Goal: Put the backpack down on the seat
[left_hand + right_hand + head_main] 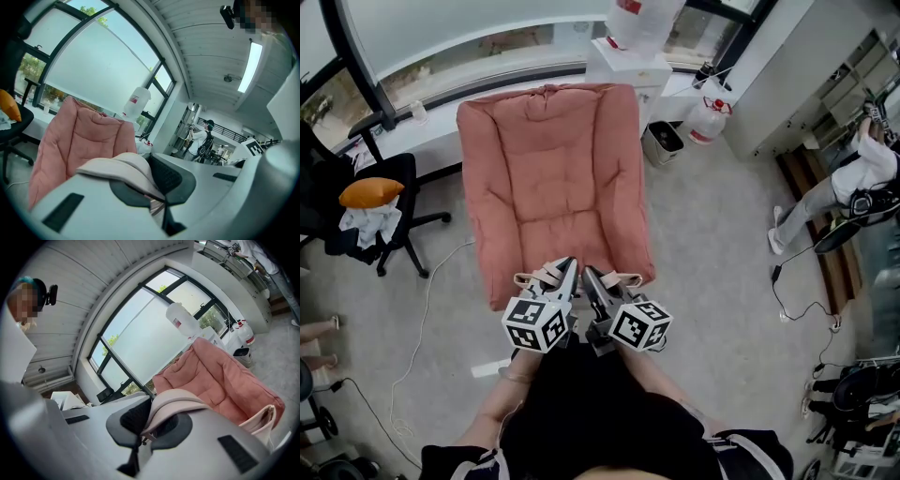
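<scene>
You are holding both claws fully closed. The left claw is pinching one pale beige padded shoulder strap, and the right claw is pinching the matching second strap. The cream fabric backpack is hanging below your claws at the front edge of the pink quilted armchair. The head view is hiding most of its body, and by my judgement it is not yet resting on the seat.

For a sound placement, carry it forward with both straps level, lower it until the seat cushion is taking the weight, and only then part the claws.

Nothing is lying on the seat cushion. A black office chair bearing an orange cushion is standing well apart on the left, a white cable is trailing over the floor beside the armchair, and a person is standing far off on the right. None of these is obstructing you.
</scene>
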